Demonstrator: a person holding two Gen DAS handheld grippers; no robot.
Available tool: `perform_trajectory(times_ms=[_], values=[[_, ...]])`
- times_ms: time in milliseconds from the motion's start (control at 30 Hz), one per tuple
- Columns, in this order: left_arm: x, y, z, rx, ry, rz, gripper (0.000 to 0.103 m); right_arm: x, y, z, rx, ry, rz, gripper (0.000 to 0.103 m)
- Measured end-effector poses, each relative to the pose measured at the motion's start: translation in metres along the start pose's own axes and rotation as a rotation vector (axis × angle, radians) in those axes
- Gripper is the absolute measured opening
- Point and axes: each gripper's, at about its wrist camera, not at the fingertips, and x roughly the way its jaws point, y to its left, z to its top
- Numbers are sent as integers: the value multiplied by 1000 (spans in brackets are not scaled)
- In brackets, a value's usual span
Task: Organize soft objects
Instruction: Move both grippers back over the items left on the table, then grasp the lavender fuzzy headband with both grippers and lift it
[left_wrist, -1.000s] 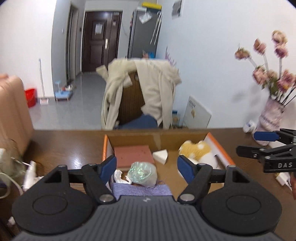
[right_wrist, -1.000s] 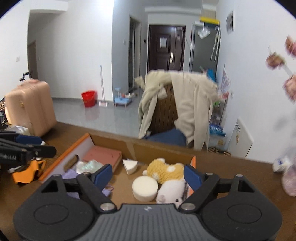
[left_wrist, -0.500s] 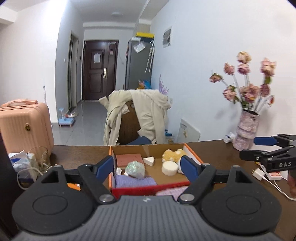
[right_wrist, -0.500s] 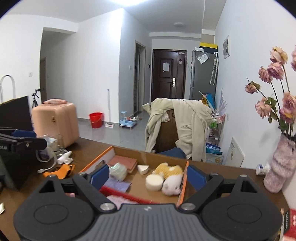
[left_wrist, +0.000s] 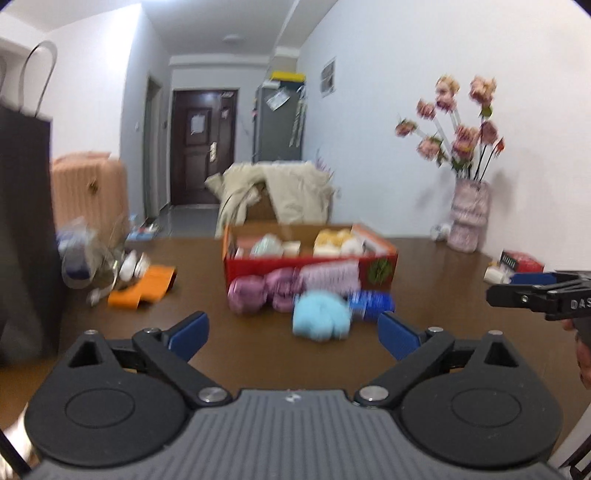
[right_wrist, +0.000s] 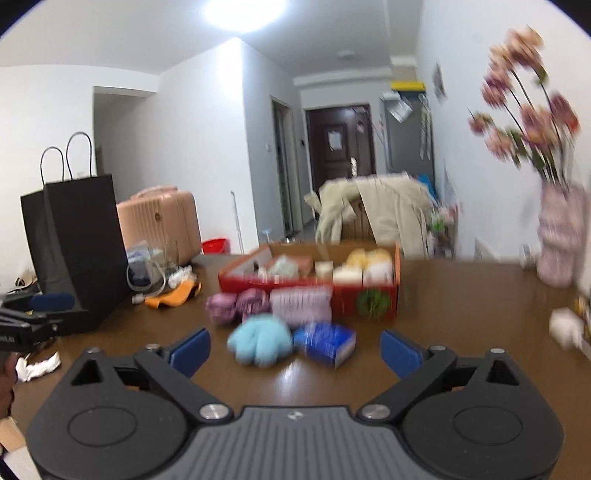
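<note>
- A dark brown, glossy wooden table (left_wrist: 229, 343) fills the foreground of both views; beyond it a white-walled room runs to a hallway ending in a dark door (left_wrist: 201, 151).
- A chair draped with a beige coat (left_wrist: 291, 192) stands at the table's far edge, and a pink ribbed suitcase (right_wrist: 162, 221) stands on the floor to the left.
- A black paper bag (right_wrist: 79, 243) with loop handles stands upright on the table's left side; a pale textured vase (left_wrist: 469, 218) of pink flowers stands on the right, near the wall.
- An open box (left_wrist: 380, 260) with a red front and orange rim sits mid-table, holding blurred soft items: pale green, cream and yellow plush shapes.
- Touching the box's front lie two mauve yarn-like balls (left_wrist: 245, 293), side by side, and a pink ribbed knit piece (right_wrist: 301, 304).
- A fluffy light-blue soft toy (right_wrist: 260, 341) lies nearest the cameras, just beside a blue rectangular packet (right_wrist: 325, 341) on its right.
- The left gripper (left_wrist: 293, 332) has its blue-padded jaws spread wide and holds nothing; the light-blue toy lies ahead of the gap, apart from both pads.
- The right gripper (right_wrist: 295, 349) is likewise spread and empty, with the toy and packet ahead between its fingers, untouched.
- Motion blur softens much of the detail.
</note>
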Motion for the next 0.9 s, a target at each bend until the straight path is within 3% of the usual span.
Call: perform_trajectory(times_ms=[100, 233, 567, 600, 767, 833, 900], values=[[-3, 0, -13, 1, 36, -9, 100, 2, 13, -24, -38, 65, -68, 99], [4, 5, -9, -11, 31, -5, 100, 12, 18, -36, -59, 87, -108, 99], [68, 6, 1, -64, 108, -37, 98, 53, 6, -18, -44, 122, -113, 97], [75, 6, 6, -67, 101, -48, 97, 59, 4, -13, -50, 118, -105, 92], [122, 3, 47, -72, 52, -129, 72, 99, -14, 30, -29, 69, -50, 83], [152, 2, 67, -67, 59, -158, 61, 124, -26, 51, 17, 49, -9, 74], [184, 2, 86, -66, 81, -166, 51, 153, -39, 68, 74, 57, 30, 59]])
